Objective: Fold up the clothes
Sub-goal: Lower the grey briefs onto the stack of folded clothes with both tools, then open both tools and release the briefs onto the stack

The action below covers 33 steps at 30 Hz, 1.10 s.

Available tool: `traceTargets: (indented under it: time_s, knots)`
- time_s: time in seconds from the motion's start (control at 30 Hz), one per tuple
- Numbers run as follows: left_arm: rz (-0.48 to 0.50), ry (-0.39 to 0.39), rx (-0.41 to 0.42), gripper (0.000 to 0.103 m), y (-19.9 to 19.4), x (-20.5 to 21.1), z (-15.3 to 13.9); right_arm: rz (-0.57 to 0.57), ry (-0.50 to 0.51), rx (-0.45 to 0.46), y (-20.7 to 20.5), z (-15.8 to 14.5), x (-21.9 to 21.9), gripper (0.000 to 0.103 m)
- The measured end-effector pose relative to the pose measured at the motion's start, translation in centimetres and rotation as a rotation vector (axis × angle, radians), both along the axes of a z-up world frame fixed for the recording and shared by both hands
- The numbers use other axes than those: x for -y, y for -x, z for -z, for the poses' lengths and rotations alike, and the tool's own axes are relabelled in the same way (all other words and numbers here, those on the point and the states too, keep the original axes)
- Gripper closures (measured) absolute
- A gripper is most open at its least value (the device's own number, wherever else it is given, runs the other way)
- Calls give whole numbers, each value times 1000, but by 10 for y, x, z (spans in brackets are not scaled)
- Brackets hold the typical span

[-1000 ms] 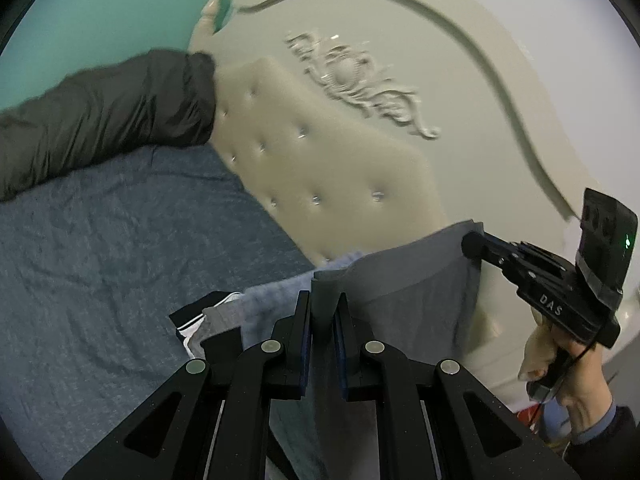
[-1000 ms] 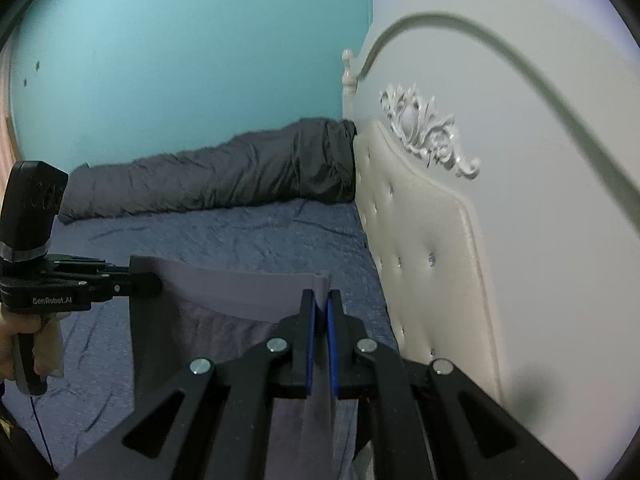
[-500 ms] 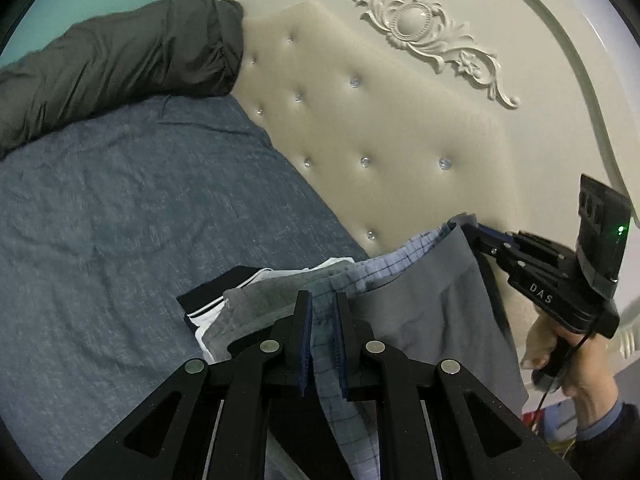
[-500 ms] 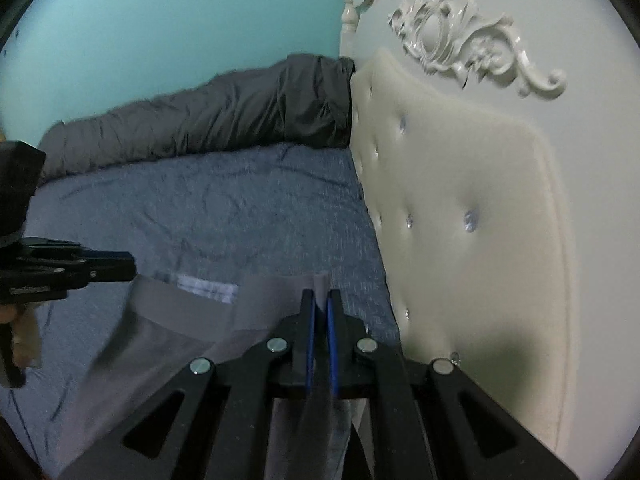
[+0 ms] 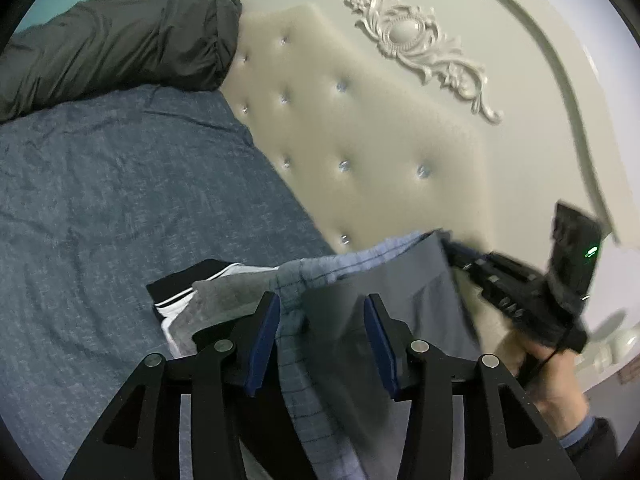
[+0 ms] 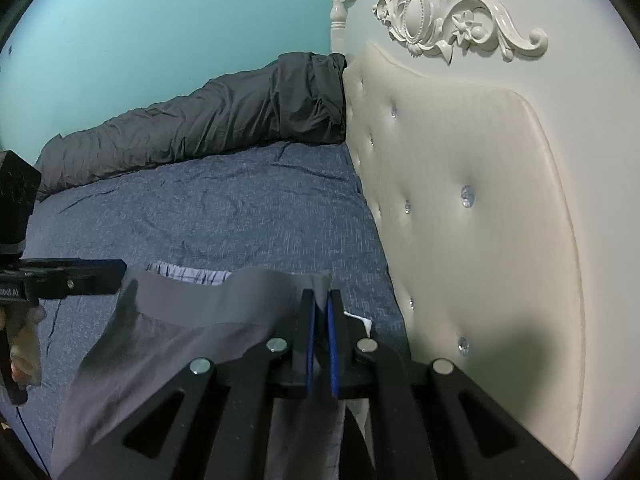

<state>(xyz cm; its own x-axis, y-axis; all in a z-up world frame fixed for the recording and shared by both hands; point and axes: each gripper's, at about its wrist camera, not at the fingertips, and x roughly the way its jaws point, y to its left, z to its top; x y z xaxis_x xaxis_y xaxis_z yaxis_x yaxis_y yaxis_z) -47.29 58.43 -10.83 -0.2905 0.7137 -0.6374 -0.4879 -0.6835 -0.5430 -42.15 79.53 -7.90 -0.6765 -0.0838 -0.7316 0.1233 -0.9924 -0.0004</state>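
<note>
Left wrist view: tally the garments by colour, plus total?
Grey: 2, the shorts with one corner in the right gripper, and a folded grey piece
Blue checked: 1, the shorts
Black with white stripes: 1, a folded garment
Total: 4

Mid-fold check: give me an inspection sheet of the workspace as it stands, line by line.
Surface: blue bedsheet, wrinkled.
Job's things: grey garment, one waistband corner pinched, the rest sagging over a blue checked garment.
Clutter: folded clothes pile, black, white and grey, on the sheet; dark duvet bunched along the far side.
Grippers: left tongs open, cloth lying loose between them; right tongs shut on the grey garment's corner.
Cables: thin black cord by the right hand.
Surroundings: cream padded headboard with carved ornament; teal wall.
</note>
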Motion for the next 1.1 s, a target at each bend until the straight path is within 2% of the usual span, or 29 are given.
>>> traceTargets:
  time_s: [0.03,0.07,0.3,0.47,0.6,0.7,0.73,0.77,0.8,0.83,0.87,0.9,0.97,1.1]
  knots:
    - [4,10,-5,91,0,-2,2,-1,-2,-1,-1,-1,0,98]
    - [1,15,-11,99,-1,-2,2,-1,-2,-4,-1,-2,0,98]
    - [-27,-14,-95,99,1,12,-22,-17,18,-52,-10,-18,-6,98]
    - [-50,53,-73,99,15,2,-10,-13,1,-46,-6,-15,2,98]
    - [-58,67,-22,90,18,0,12,7,-27,34,5,7,6,98]
    - [-59,66,-23,90,13,3,15,29,-19,78,8,17,4,95]
    - [-63,68,-30,86,9,6,13,41,-3,75,6,16,1,93]
    - [-67,68,-39,83,4,11,10,54,8,60,3,12,-3,84]
    - [-70,64,-47,83,-2,17,6,66,16,44,-3,7,-7,70]
    - [-73,55,-53,82,-9,23,2,79,27,24,-10,2,-13,64]
    - [-75,47,-59,76,-17,30,-2,92,38,5,-17,-3,-18,62]
    - [-75,42,-63,67,-27,35,-6,100,54,-13,-24,-9,-23,62]
    - [-65,38,-58,61,-50,44,-12,101,94,-46,-44,-16,-30,62]
    - [-27,37,-20,61,-100,57,-15,112,133,-88,-91,-17,-37,62]
